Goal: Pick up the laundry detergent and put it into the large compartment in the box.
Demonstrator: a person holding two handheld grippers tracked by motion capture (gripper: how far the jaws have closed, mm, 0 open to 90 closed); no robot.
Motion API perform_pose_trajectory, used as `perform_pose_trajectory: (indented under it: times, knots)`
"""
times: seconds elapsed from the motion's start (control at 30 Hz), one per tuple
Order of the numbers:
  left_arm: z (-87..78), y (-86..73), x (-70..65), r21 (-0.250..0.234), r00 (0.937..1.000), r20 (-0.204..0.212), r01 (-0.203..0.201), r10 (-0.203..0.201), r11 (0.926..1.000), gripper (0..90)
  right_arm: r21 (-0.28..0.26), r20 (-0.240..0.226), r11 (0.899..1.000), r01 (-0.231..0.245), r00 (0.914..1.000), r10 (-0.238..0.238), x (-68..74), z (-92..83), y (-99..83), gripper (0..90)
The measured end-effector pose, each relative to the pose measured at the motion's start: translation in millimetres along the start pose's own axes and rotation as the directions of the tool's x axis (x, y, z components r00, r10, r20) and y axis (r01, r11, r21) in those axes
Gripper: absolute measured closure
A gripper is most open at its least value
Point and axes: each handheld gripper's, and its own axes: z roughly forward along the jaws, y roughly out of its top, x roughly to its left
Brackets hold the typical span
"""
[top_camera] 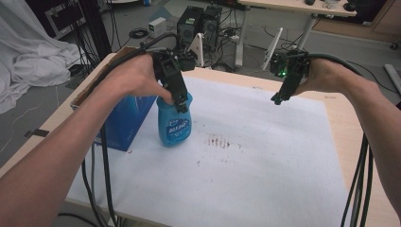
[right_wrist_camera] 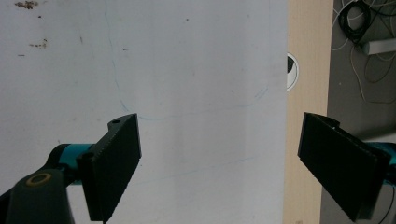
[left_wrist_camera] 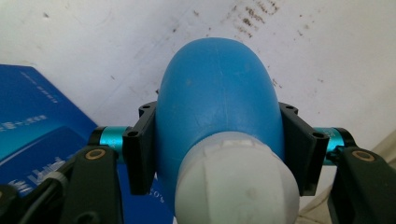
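Blue bottle (top_camera: 174, 124) clamped in left claw (top_camera: 181, 105) beside blue box (top_camera: 124, 120); right claw (top_camera: 279, 98) wide.

The blue bottle (top_camera: 175, 125) carries a label with white letters, but they are too blurred to read. The blue box (left_wrist_camera: 32, 135) to the left of the bottle has lines of white print on its side, and these also cannot be read. No other text is legible.

Quick headcount on the table

One blue bottle (top_camera: 174, 124) in the left claw (top_camera: 181, 105), one blue box (top_camera: 124, 120) beside it, two claws total; right claw (top_camera: 277, 98) holds nothing.
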Motion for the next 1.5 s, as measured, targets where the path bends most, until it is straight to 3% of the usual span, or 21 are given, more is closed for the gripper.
perform_pose_trajectory:
  times: [0.23,0.47,0.67,0.8,0.97,1.17,1.37,1.5]
  knots:
    - [-51.0,13.3,2.6,-0.011,0.9994,-0.029,-0.017,0.017,0.9998,38.2,-0.005,0.006,1.000,-0.002,1.0000,0.002,-1.0,-4.1,0.1,12.4]
    - [-104.8,19.7,6.7,-0.023,0.9978,-0.066,-0.007,0.005,0.9997,38.2,0.007,0.002,1.000,0.005,1.0000,-0.005,-1.0,-2.9,0.6,12.4]
    - [-143.3,13.6,16.5,-0.068,0.9978,-0.065,0.013,-0.017,0.9976,38.3,0.012,0.002,1.000,-0.002,1.0000,0.002,-1.1,-3.6,0.6,12.4]
    - [-161.9,5.1,25.1,-0.094,0.9961,-0.071,0.046,-0.053,0.9945,38.3,0.010,0.001,1.000,0.002,1.0000,-0.002,-1.7,-3.4,-0.2,12.4]
    - [-174.7,-7.7,37.3,-0.102,0.9920,-0.081,0.088,-0.097,0.9909,38.3,0.008,0.003,1.000,0.004,1.0000,-0.004,-1.2,-3.7,-0.2,12.4]
    - [-179.5,-30.4,57.8,-0.074,0.9874,-0.088,0.125,-0.131,0.9894,38.3,0.006,0.002,1.000,0.005,1.0000,-0.005,-1.6,-3.2,-0.5,12.4]
    - [-183.6,-50.3,75.4,-0.049,0.9754,-0.126,0.176,-0.181,0.9832,38.3,0.011,-0.001,1.000,0.006,1.0000,-0.006,-1.5,-1.6,0.5,12.5]
    - [-180.9,-61.5,86.5,-0.032,0.9712,-0.129,0.198,-0.200,0.9797,38.3,0.010,-0.004,1.000,0.009,0.9999,-0.009,-1.7,0.2,2.9,12.4]
